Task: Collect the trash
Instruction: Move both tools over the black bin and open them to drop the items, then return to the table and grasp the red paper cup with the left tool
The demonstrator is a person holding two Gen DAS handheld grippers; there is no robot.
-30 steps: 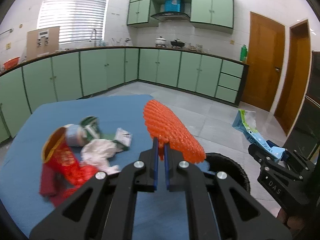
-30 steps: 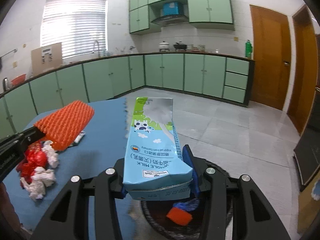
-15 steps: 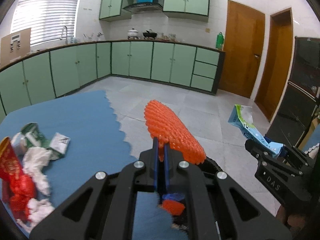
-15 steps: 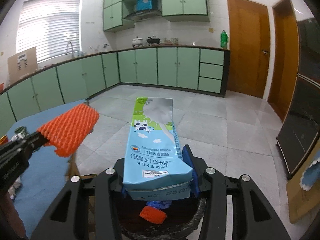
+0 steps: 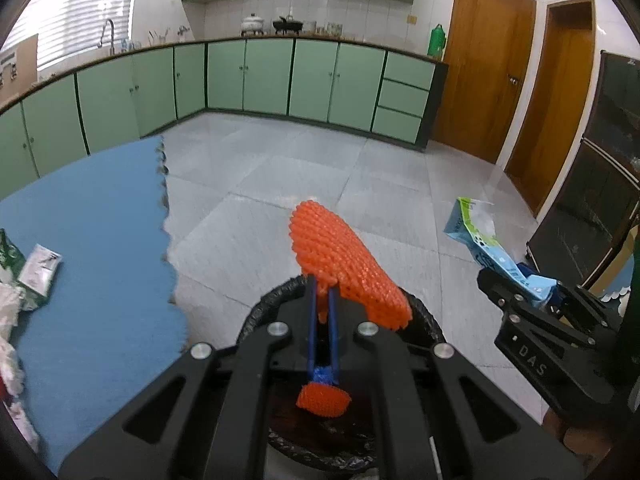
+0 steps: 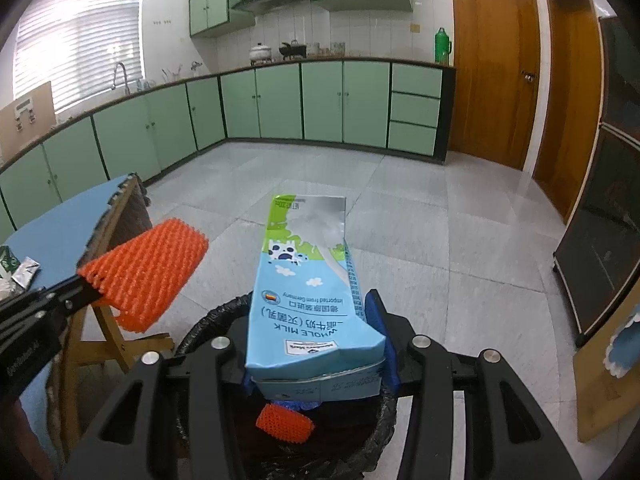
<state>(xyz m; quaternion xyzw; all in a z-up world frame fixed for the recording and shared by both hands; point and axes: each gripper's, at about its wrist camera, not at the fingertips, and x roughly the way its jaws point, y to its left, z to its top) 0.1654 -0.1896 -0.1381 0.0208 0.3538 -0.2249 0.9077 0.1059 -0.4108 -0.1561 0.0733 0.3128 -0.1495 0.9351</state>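
Note:
My left gripper (image 5: 323, 300) is shut on an orange foam net sleeve (image 5: 340, 258) and holds it above a trash bin lined with a black bag (image 5: 424, 320). My right gripper (image 6: 320, 340) is shut on a blue and green whole milk carton (image 6: 308, 300), held over the same bin (image 6: 208, 324). Another orange foam net (image 6: 285, 420) and a blue scrap lie inside the bin. The left gripper and its net (image 6: 148, 272) show at the left of the right wrist view. The right gripper with the carton (image 5: 488, 248) shows at the right of the left wrist view.
A blue table (image 5: 92, 216) with a jagged edge lies to the left, with white tissue (image 5: 8, 312) and small wrappers (image 5: 40, 270) on it. Its wooden legs (image 6: 104, 328) stand beside the bin. Grey tiled floor, green cabinets, wooden doors and a dark cabinet at the right surround.
Both grippers have moved right, off the table, to above the bin, each keeping its item. The table and its trash pile have slid to the left edge of view.

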